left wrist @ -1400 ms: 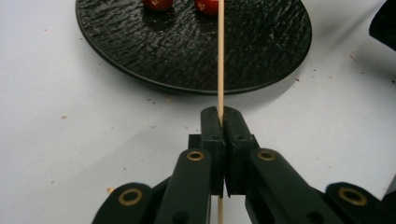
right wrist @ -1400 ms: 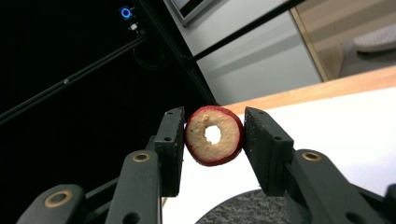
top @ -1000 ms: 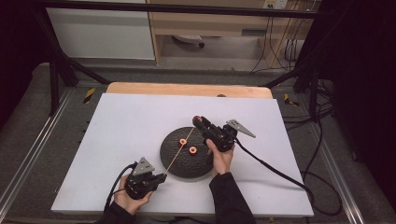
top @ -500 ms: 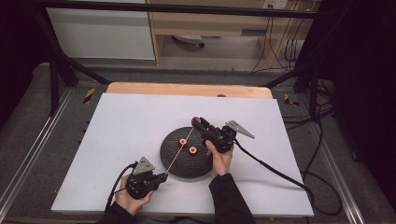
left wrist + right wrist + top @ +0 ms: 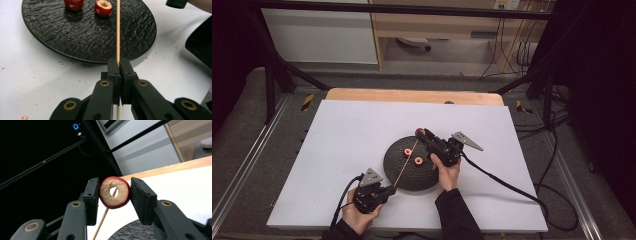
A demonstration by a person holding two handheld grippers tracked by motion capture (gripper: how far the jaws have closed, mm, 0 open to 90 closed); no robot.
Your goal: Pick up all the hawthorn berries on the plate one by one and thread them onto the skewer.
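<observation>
Little has changed over the last second. The left gripper [image 5: 119, 65] stays clamped on the skewer [image 5: 118, 30], which slants up over the plate [image 5: 412, 177]. The right gripper [image 5: 113, 193] still pinches a cored fruit slice [image 5: 114, 192] above the plate's far rim, skewer tip at its hole. Threading looks about to begin. Two fruit pieces [image 5: 412, 157] wait on the plate.
</observation>
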